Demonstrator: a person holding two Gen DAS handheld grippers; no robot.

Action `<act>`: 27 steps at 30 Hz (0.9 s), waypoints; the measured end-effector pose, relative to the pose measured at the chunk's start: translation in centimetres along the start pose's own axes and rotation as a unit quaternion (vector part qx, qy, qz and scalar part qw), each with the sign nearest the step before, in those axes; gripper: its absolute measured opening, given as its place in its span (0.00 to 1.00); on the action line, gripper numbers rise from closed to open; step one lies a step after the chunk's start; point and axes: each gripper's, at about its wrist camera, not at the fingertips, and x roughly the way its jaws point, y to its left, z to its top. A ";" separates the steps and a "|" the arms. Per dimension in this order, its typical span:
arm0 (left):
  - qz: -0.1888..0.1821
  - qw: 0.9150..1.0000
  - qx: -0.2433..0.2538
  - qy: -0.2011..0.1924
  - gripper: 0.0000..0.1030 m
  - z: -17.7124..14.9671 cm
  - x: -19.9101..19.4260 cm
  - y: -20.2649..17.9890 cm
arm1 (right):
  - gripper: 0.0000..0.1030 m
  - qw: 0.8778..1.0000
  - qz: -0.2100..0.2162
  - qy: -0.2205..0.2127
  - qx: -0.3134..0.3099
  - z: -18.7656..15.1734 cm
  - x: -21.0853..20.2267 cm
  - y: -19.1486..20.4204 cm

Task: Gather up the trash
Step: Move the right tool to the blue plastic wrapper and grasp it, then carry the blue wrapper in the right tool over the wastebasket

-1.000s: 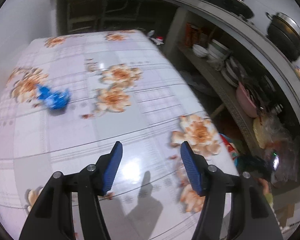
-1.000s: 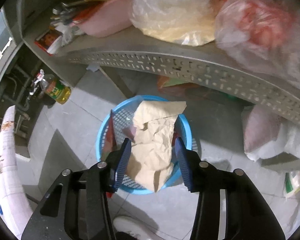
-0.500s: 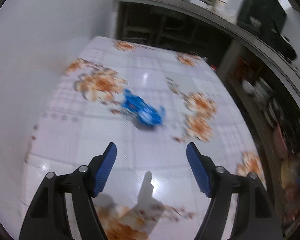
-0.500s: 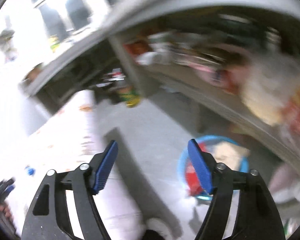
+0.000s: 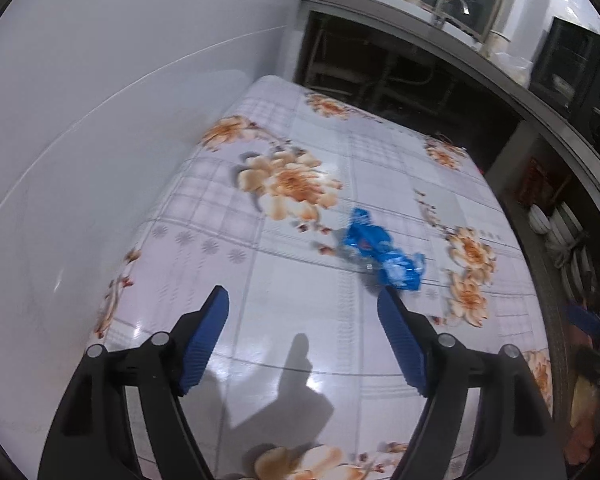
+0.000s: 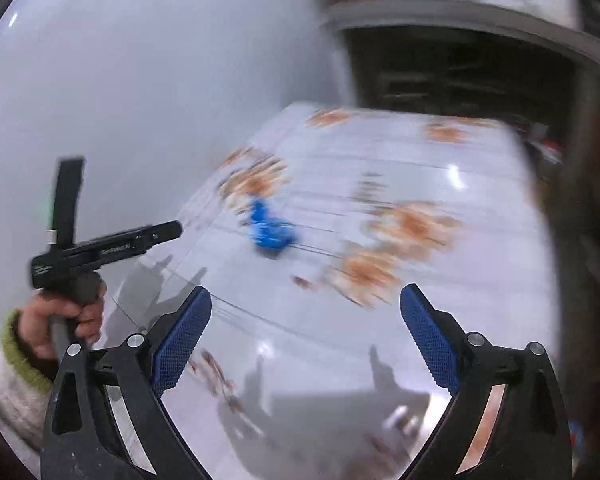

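Note:
A crumpled blue wrapper (image 5: 380,250) lies on the table with the flowered cloth (image 5: 300,304), just beyond and right of my left gripper (image 5: 302,312), which is open and empty above the cloth. In the right wrist view the same wrapper (image 6: 270,228) shows blurred near the table's middle. My right gripper (image 6: 305,322) is open and empty over the near part of the table. The left gripper (image 6: 100,246) shows there at the left, held in a hand.
A white wall (image 5: 100,120) runs along the table's left side. A dark counter (image 5: 440,28) with a pot and a bottle stands behind. Shelves with dishes (image 5: 556,224) line the right side.
My right gripper has swung from above the blue basket on the floor round to the table. My left gripper has turned left, so the wrapper now lies right of its middle.

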 end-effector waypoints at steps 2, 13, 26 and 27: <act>0.002 1.000 -0.008 0.001 0.76 -0.3 0.1 0.5 | 0.89 0.999 0.010 0.021 -0.035 1.5 3.7 2.4; 0.027 0.999 -0.040 0.009 0.82 -0.9 1.2 3.7 | 0.84 0.991 0.002 0.109 -0.077 5.2 17.4 5.0; 0.001 0.999 -0.039 0.025 0.82 -1.9 1.4 3.7 | 0.26 0.993 -0.014 0.114 -0.040 3.3 15.2 3.6; -0.001 0.999 -0.035 0.027 0.82 -2.1 1.2 3.4 | 0.26 0.994 -0.004 0.112 -0.014 2.9 14.5 2.7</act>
